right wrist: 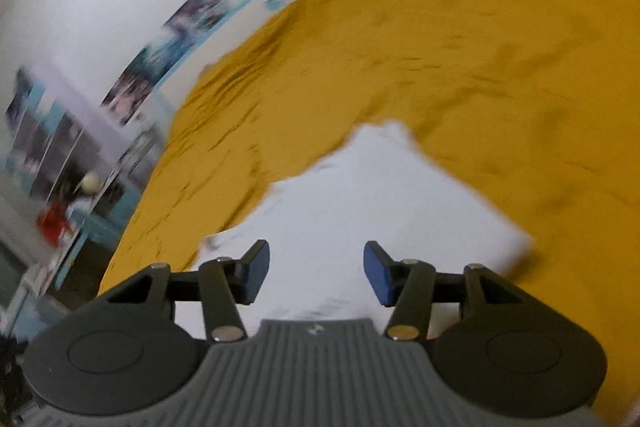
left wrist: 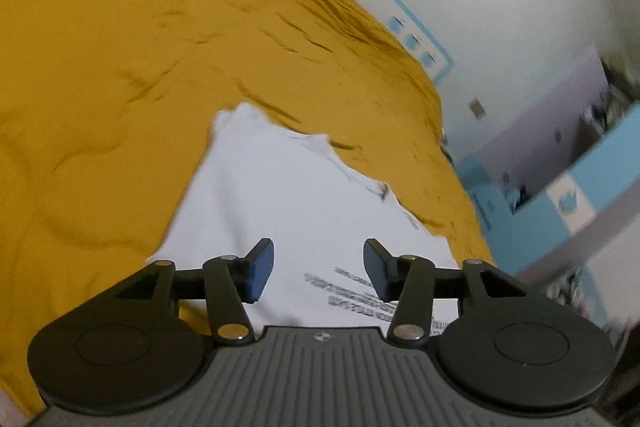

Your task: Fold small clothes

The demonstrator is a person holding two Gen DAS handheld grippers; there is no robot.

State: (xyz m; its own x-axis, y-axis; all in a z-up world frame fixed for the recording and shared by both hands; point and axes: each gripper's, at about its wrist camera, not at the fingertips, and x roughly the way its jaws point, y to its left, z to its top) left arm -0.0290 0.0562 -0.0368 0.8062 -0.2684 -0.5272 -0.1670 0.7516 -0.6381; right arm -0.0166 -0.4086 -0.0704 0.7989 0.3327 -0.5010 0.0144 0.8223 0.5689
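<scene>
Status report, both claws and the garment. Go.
Left claw open, empty. Right claw open, empty. White garment lying on mustard bedspread, untouched. Nothing in the way.

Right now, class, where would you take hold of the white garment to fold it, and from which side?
Grip the white garment at its far corner, which lies flat on the mustard sheet. Bring the open left gripper forward over the garment; that pointed edge likely suits pinching.

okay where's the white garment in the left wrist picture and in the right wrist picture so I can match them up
Left wrist: the white garment lies lower centre, black print near the open fingers.
Right wrist: the white garment lies centre, running down between the open fingers.
Shared landmark: the mustard yellow sheet under it in both.
</scene>
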